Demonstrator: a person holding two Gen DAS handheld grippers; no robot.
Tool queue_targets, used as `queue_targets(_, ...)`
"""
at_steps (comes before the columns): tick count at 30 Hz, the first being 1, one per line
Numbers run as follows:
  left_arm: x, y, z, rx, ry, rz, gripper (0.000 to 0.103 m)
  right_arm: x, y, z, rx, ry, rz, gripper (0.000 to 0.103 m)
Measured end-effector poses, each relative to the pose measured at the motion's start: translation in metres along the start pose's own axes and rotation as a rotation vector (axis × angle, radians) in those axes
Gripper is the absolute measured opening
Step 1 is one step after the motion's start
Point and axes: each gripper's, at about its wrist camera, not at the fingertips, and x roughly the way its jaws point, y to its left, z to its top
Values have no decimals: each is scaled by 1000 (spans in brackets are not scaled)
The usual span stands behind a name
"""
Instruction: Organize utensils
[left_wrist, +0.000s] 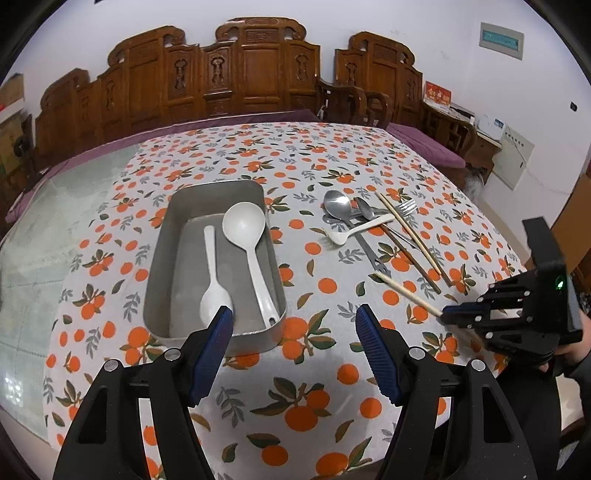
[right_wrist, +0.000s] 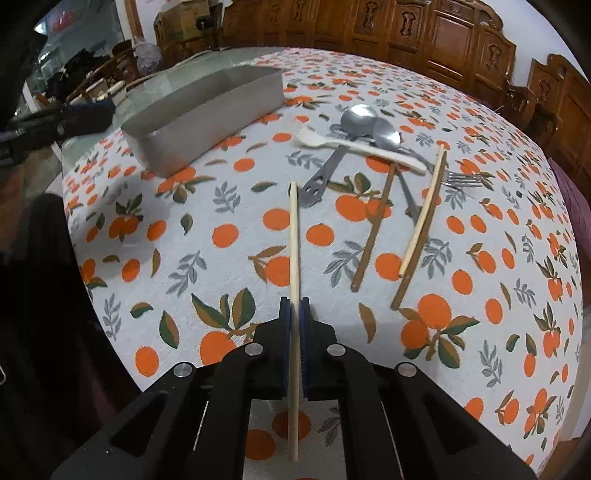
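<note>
With two white spoons already in the tray: right hand-held gripper clenched on a pale chopstick, left hand-held gripper released; cutlery pile upper right left to sort.

A bench with a glass top is draped in an orange-print cloth. On the cloth, a metal tray sits at centre left of the left view; right of it lies a heap of spoons, a fork and chopsticks.
</note>
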Motion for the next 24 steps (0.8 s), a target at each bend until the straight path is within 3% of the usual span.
queue_targets(11,48,-31,48,142,49,-33,65,-38,-44,8,166,-112,-61,6)
queue_targets(19,113,-53,89,228,163,-77,53,-38,-62,1,218,-110,-63,6)
queue_targets(24,146,-64,96,300,238,-98,42,-39,-66,-1,233,-114,-54,6)
